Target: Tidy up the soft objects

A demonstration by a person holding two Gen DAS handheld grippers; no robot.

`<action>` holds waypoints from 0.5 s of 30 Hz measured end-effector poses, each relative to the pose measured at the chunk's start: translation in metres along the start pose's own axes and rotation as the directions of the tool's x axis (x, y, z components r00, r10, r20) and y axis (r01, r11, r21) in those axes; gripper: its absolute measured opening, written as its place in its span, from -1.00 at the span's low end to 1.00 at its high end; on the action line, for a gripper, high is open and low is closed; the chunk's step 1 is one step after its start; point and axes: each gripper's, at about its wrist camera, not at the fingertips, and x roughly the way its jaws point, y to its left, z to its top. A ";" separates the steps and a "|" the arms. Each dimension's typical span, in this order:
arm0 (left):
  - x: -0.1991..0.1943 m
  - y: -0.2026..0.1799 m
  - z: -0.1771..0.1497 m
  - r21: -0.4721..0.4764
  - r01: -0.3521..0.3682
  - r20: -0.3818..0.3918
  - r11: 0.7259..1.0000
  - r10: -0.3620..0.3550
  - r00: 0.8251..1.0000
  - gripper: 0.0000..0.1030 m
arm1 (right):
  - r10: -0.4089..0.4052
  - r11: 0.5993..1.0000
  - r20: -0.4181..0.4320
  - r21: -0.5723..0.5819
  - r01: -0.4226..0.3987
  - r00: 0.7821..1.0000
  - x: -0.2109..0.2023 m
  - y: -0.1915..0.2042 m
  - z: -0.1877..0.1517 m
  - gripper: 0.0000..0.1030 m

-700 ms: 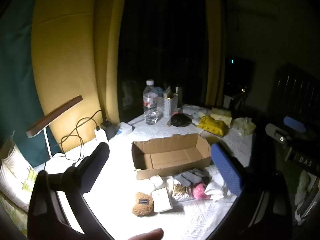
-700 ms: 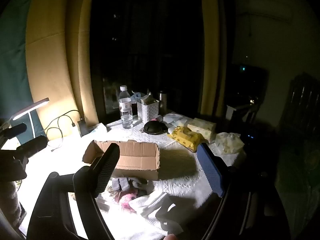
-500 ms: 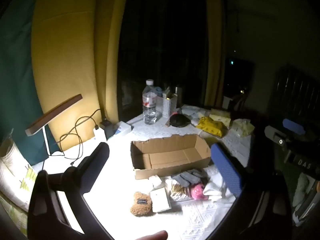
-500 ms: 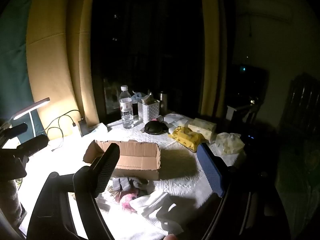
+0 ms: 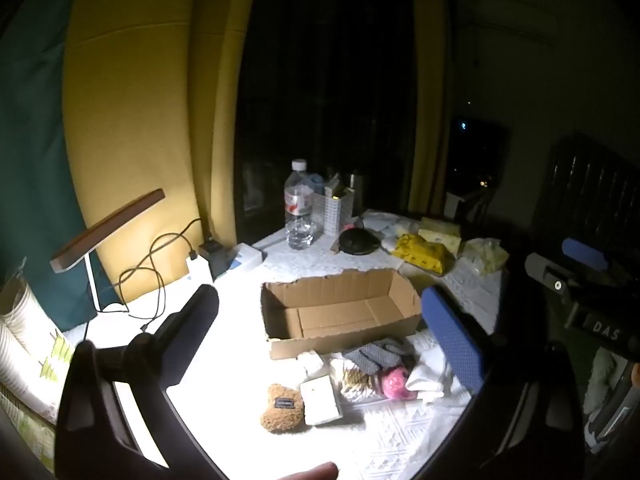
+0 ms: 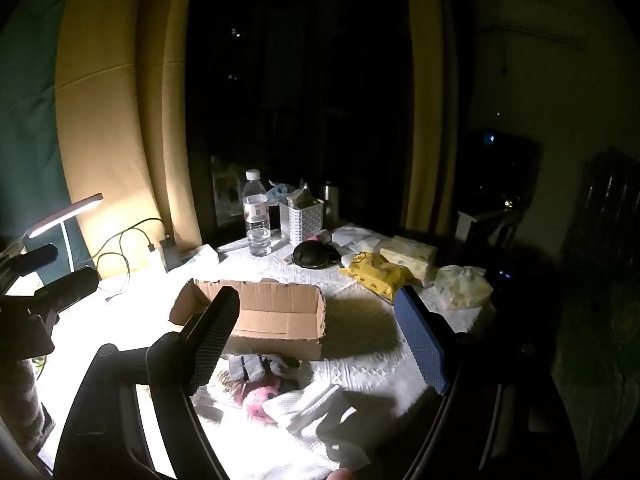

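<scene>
Little change from the earlier frames is noted. Both tools, left point(image 5: 320, 320) and right point(image 6: 320, 324), are held wide, empty. Soft items point(image 5: 376, 372) lie beside the box point(image 5: 340, 312) on the worktop point(image 5: 224, 344). "DAS" is legible on the right tool.

Soft things point(image 5: 362, 376) lie heaped just before the open, empty cardboard box point(image 5: 340, 312).

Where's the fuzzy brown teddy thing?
In the left wrist view, the brown plush toy lies low on the table, left of a white packet, nearer the camera than the cardboard box.
</scene>
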 end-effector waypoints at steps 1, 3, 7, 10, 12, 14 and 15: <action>0.000 0.000 0.001 0.002 0.001 -0.002 1.000 -0.001 1.000 0.98 | 0.000 1.000 0.000 0.000 0.000 1.000 0.001 0.000 0.000 0.60; 0.003 0.000 -0.003 0.002 -0.001 -0.001 1.000 0.001 1.000 0.98 | 0.000 1.000 -0.001 0.000 0.000 1.000 0.000 0.000 -0.001 0.60; 0.001 0.000 0.000 0.004 0.002 0.000 1.000 -0.002 1.000 0.98 | 0.002 1.000 -0.001 0.000 -0.002 1.000 0.001 0.000 -0.001 0.60; 0.002 0.000 0.000 0.003 0.002 0.000 1.000 -0.002 1.000 0.98 | 0.003 1.000 -0.001 0.000 -0.003 1.000 -0.002 0.002 -0.002 0.60; 0.002 0.000 0.000 0.003 0.001 0.000 1.000 -0.001 1.000 0.98 | 0.002 1.000 -0.001 0.000 -0.002 1.000 -0.001 0.002 -0.002 0.60; 0.001 0.000 0.000 0.003 0.002 0.001 1.000 -0.003 1.000 0.98 | 0.003 1.000 -0.002 0.000 -0.003 1.000 0.000 0.001 -0.001 0.60; 0.001 0.000 0.000 0.004 0.002 0.002 1.000 -0.002 1.000 0.98 | 0.003 1.000 -0.002 0.000 -0.003 1.000 0.001 0.001 -0.001 0.60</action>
